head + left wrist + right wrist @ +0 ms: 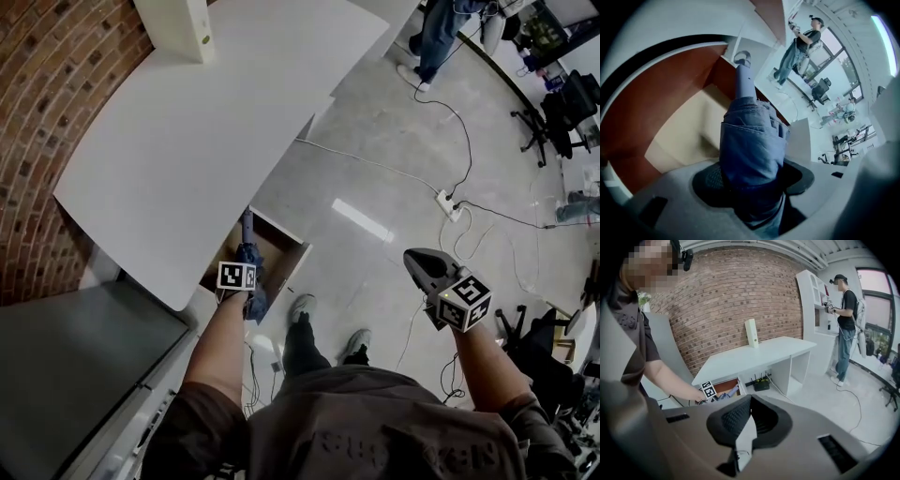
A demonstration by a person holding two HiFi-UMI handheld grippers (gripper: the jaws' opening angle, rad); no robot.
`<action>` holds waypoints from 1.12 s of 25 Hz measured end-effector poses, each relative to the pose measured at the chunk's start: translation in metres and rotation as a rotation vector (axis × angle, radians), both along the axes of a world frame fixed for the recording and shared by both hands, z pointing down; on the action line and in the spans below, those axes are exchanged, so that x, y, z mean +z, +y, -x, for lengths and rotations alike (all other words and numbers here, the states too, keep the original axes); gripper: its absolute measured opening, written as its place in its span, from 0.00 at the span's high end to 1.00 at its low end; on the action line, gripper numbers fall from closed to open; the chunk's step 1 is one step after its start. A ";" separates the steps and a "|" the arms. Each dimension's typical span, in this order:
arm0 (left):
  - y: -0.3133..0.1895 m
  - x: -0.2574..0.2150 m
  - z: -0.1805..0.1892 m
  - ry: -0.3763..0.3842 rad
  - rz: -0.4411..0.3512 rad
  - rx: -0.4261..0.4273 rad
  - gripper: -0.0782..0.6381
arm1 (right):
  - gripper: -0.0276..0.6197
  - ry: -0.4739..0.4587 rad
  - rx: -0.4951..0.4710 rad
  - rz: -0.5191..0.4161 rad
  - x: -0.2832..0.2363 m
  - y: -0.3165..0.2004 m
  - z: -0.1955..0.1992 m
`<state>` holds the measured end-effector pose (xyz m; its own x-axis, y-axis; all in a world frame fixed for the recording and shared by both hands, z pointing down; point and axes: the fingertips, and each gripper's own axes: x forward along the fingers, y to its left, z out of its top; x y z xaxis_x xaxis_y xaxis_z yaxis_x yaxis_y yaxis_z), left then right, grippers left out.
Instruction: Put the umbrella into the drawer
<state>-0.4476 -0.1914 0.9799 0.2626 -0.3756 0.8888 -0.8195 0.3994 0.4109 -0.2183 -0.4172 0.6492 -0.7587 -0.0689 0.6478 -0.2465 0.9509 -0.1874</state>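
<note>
A folded blue umbrella point(249, 246) hangs tip-down into the open drawer point(284, 246) under the white desk point(216, 122). My left gripper point(248, 269) is shut on its fabric body. In the left gripper view the umbrella point(752, 140) fills the space between the jaws of that gripper point(752, 180), its handle end pointing at the drawer's pale bottom point(679, 136). My right gripper point(419, 258) hangs over the floor to the right, away from the drawer. It point(749, 401) is shut and holds nothing. From there I see the umbrella point(727, 393) at the drawer point(723, 384).
A brick wall point(56, 84) runs behind the desk, and a tall white box point(183, 23) stands on it. A grey cabinet point(66, 366) is at the left. A power strip point(448, 203) with cables lies on the floor. A person point(843, 324) stands by white shelves; office chairs point(562, 103) beyond.
</note>
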 end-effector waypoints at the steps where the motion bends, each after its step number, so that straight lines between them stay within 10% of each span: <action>1: 0.000 0.004 0.004 0.006 0.010 -0.021 0.52 | 0.97 0.005 0.007 0.001 0.002 0.000 -0.003; 28: 0.009 0.063 0.046 -0.307 0.131 -0.074 0.47 | 0.97 0.059 0.034 0.061 0.052 0.032 -0.057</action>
